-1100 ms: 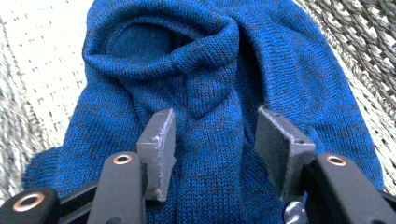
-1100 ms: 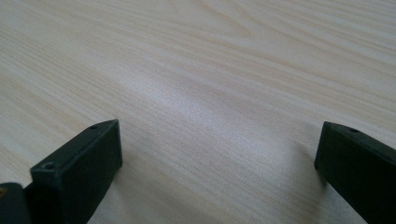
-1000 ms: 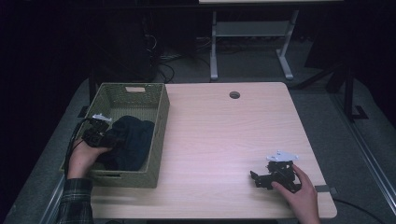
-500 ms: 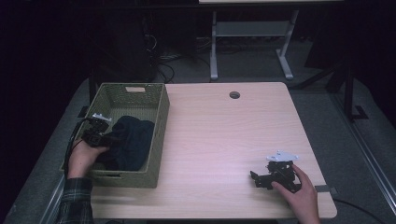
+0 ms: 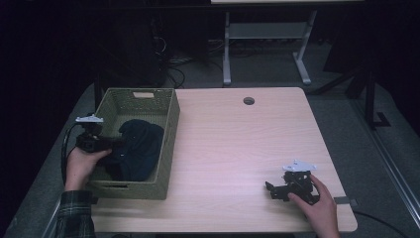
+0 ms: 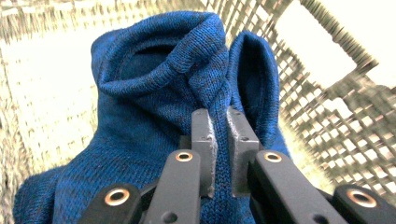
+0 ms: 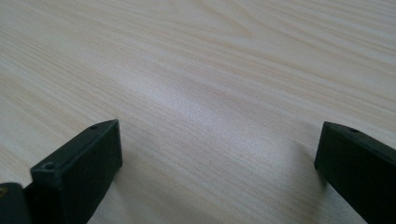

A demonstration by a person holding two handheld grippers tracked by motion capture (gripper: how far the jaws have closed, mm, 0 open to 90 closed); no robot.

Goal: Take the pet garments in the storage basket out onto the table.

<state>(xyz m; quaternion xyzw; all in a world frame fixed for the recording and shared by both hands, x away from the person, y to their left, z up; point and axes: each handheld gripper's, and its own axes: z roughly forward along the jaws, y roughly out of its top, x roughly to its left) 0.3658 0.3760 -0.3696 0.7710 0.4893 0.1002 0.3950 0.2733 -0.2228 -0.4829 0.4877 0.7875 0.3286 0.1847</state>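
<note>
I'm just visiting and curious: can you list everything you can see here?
sweater: one, dark blue knit, inside the basket, a fold pinched by the left gripper
basket: one, olive green woven, left side of the table
table: one, light wood, with a round hole near its far edge
desk frame: one, pale grey, on the floor beyond the table
left gripper: one, black, shut on the sweater
right gripper: one, black, open, resting on the table's near right corner
hands: two, one on each gripper
</note>
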